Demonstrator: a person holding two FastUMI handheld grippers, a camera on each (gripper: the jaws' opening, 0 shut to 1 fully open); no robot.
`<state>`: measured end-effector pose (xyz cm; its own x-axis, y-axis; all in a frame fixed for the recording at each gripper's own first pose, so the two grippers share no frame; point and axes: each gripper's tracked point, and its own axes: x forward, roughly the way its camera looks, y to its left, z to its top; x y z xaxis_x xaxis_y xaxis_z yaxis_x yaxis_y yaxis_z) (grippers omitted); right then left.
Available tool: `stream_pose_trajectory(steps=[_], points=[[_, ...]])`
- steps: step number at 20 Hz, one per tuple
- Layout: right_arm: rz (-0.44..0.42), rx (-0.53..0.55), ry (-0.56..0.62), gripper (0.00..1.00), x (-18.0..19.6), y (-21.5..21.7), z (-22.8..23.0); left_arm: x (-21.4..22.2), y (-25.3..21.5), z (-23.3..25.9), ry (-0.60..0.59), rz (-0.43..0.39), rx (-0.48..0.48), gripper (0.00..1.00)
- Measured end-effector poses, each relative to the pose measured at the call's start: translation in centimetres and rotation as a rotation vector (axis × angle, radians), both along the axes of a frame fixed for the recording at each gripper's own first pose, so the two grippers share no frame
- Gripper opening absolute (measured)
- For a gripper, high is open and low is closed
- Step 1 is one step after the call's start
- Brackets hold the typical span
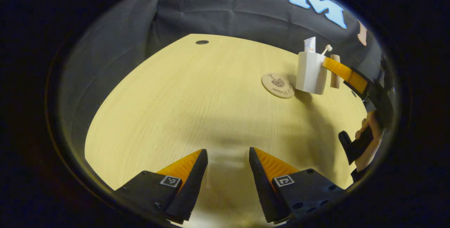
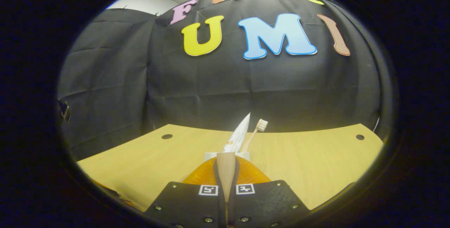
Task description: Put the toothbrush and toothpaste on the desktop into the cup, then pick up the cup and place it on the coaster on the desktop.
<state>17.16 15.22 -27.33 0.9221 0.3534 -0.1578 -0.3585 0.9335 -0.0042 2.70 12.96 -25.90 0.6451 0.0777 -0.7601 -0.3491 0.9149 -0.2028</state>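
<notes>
Wooden desktop (image 1: 197, 98), black cloth wall | coaster (image 1: 278, 85) beside cup (image 1: 310, 72) | right tongs (image 2: 226, 164) clamp cup's handle | left tongs (image 1: 227, 157) apart

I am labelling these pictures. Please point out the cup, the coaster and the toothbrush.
cup (image 1: 310, 73), left gripper view, on its white side wall.
coaster (image 1: 277, 85), left gripper view, on its printed top face.
toothbrush (image 2: 262, 125), right gripper view, on its bristle head.

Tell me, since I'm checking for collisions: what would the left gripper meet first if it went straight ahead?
Probably nothing but bare desktop: the open left gripper points across it. The coaster and cup sit off to one side.
</notes>
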Motion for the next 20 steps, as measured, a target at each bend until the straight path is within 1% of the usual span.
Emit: stream_pose_trajectory(steps=[4, 5, 6, 7, 9, 10, 11, 12, 13, 14, 17, 20], points=[[0.017, 0.018, -0.026, 0.04, 0.5, 1.5, 1.0, -0.9, -0.3, 0.0, -0.006, 0.009, -0.013, 0.81], [0.024, 0.013, -0.035, 0.04, 0.8, 2.2, 1.2, -1.1, -0.5, -0.1, -0.007, 0.011, -0.015, 0.77], [0.034, 0.012, -0.043, 0.04, 1.0, 2.9, 1.4, -1.4, -0.7, -0.3, -0.008, 0.013, -0.015, 0.77], [0.044, 0.017, -0.048, 0.04, 1.2, 3.7, 1.5, -1.8, -1.1, -0.2, -0.009, 0.015, -0.014, 0.81], [0.062, 0.021, -0.054, 0.04, 1.6, 5.2, 1.7, -2.4, -2.0, -0.2, -0.008, 0.021, -0.014, 0.81], [0.069, 0.015, -0.058, 0.04, 2.0, 5.9, 1.5, -2.8, -2.4, 0.0, -0.005, 0.024, -0.014, 0.77], [0.074, 0.009, -0.055, 0.04, 2.2, 6.5, 1.2, -3.0, -2.8, 0.3, -0.004, 0.027, -0.014, 0.77], [0.081, 0.01, -0.048, 0.04, 2.4, 6.9, 0.7, -3.2, -3.1, 0.7, -0.005, 0.03, -0.014, 0.81], [0.087, 0.014, -0.033, 0.04, 2.4, 7.2, 0.1, -3.3, -3.4, 1.2, -0.009, 0.033, -0.013, 0.81], [0.086, 0.016, -0.051, 0.04, 2.4, 7.4, 0.6, -3.4, -3.5, 1.6, -0.01, 0.035, -0.014, 0.81], [0.086, 0.009, -0.033, 0.04, 1.9, 7.4, 0.2, -2.8, -3.2, 1.4, -0.013, 0.04, -0.016, 0.81], [0.102, -0.001, -0.009, 0.04, 0.4, 7.2, -0.5, -0.8, -3.2, 1.8, -0.018, 0.035, -0.011, 0.81]])
